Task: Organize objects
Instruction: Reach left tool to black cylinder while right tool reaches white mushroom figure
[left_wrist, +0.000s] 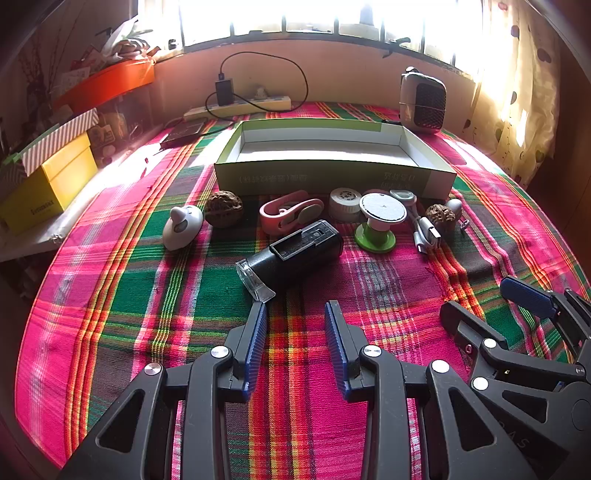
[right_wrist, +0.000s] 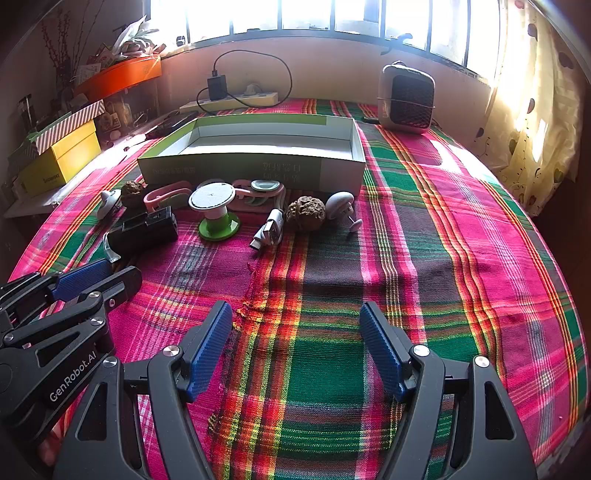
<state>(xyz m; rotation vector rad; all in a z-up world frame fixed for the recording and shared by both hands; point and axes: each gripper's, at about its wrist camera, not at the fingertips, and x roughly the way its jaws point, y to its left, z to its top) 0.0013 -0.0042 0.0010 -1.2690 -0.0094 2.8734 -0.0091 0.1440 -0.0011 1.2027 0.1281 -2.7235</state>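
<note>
An empty green-and-white box (left_wrist: 332, 173) (right_wrist: 255, 168) stands on the plaid cloth. In front of it lie a black device with a clear tip (left_wrist: 295, 251) (right_wrist: 144, 230), a white duck-shaped item (left_wrist: 181, 225), two walnuts (left_wrist: 223, 208) (right_wrist: 306, 213), a pink clip (left_wrist: 290, 214), a white cap (left_wrist: 343, 203), a green-and-white spool (left_wrist: 378, 221) (right_wrist: 216, 208), a white cable (left_wrist: 426, 230) (right_wrist: 269, 230) and a white mushroom-shaped item (right_wrist: 341, 206). My left gripper (left_wrist: 295, 314) is open just short of the black device. My right gripper (right_wrist: 295, 317) is open over bare cloth.
A heater (left_wrist: 423, 101) (right_wrist: 406, 98) stands at the back right, a power strip with a charger (left_wrist: 240, 103) along the back wall. Yellow and striped boxes (left_wrist: 48, 181) and an orange box (left_wrist: 107, 83) sit at the left. A curtain (right_wrist: 535, 110) hangs at the right.
</note>
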